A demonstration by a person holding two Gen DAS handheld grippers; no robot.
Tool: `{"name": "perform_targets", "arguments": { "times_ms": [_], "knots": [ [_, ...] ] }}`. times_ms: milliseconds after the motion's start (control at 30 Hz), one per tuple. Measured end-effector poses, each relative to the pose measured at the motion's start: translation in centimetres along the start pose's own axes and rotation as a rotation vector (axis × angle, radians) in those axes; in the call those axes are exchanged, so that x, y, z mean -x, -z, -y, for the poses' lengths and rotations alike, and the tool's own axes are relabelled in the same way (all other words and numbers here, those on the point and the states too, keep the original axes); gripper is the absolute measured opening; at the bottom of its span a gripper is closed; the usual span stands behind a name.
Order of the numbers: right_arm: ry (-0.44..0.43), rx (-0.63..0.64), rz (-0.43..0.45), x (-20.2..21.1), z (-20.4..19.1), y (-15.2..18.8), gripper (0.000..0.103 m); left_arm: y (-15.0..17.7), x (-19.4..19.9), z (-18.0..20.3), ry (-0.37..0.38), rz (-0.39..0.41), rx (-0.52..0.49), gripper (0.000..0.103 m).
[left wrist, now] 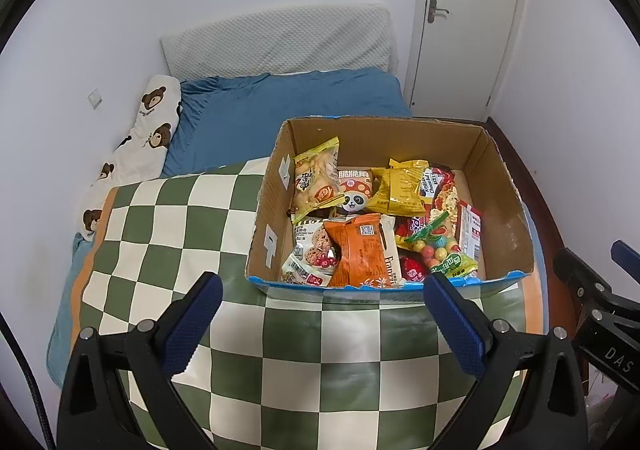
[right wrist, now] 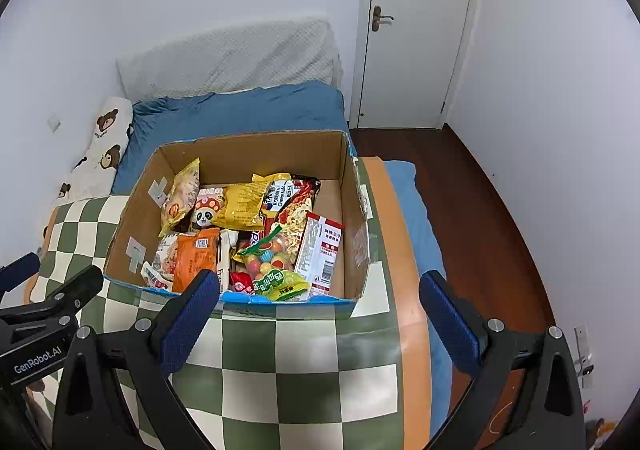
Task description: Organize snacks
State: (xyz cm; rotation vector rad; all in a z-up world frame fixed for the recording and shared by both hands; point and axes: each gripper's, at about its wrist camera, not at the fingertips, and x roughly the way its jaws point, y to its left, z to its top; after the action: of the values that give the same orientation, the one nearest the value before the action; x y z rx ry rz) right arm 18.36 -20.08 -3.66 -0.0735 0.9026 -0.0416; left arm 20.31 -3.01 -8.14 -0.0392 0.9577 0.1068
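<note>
Here's the open brown cardboard box (left wrist: 502, 206) with the ragged blue bottom rim, sitting on the green-and-cream checked blanket (left wrist: 168, 234) spread over the bed, and it's packed with snacks. An orange foil packet (left wrist: 358, 254) lies at the front, a clear bag of coloured candy balls (left wrist: 438, 246) just beside it to the right, a crinkled yellow pouch (left wrist: 400, 186) behind, a panda-faced pack (left wrist: 354, 192) next to that, and a pale yellow biscuit bag (left wrist: 316, 178) leaning up against the left wall.

Both tools hover short of the box. The left tool (left wrist: 322, 314) has its blue-padded fingers spread wide, nothing between them. The right tool (right wrist: 320, 312) is just as wide and just as empty, lined up over the near-right corner.

The risk, I'd say, is that pile. The packets overlap and lean on each other, so a grab could catch two wrappers or slip off slick foil. The soft blanket gives too; push on the rim and the box may tip or slide towards the bed's edge, with the dark wooden floor (right wrist: 480, 210) below.
</note>
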Motion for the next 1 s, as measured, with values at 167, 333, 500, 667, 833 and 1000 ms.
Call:
{"name": "perform_targets", "arguments": {
  "times_ms": [167, 333, 500, 667, 833, 1000],
  "knots": [
    [0.004, -0.001, -0.001, -0.01, 0.00, 0.07, 0.102, 0.05, -0.01, 0.02, 0.004, -0.001, -0.001, 0.103],
    [0.009, 0.002, 0.000, 0.08, -0.04, 0.17, 0.102, 0.18, -0.02, 0.10, 0.004, -0.003, -0.003, 0.103],
    [0.011, 0.003, -0.006, 0.11, -0.02, 0.54, 0.102, 0.49, 0.01, 0.17, 0.007, -0.005, -0.005, 0.103],
    [0.008, 0.002, -0.008, 0.27, 0.04, 0.84, 0.102, 0.70, 0.12, 0.23, 0.006, -0.004, -0.008, 0.103],
    [0.006, 0.002, -0.003, 0.52, 0.04, 0.90, 0.102, 0.79, 0.16, 0.28, 0.010, -0.004, -0.014, 0.103],
    [0.004, 0.000, -0.002, 0.63, 0.06, 0.91, 0.102, 0.79, 0.29, 0.43, 0.012, 0.007, -0.021, 0.103]
  ]
}}
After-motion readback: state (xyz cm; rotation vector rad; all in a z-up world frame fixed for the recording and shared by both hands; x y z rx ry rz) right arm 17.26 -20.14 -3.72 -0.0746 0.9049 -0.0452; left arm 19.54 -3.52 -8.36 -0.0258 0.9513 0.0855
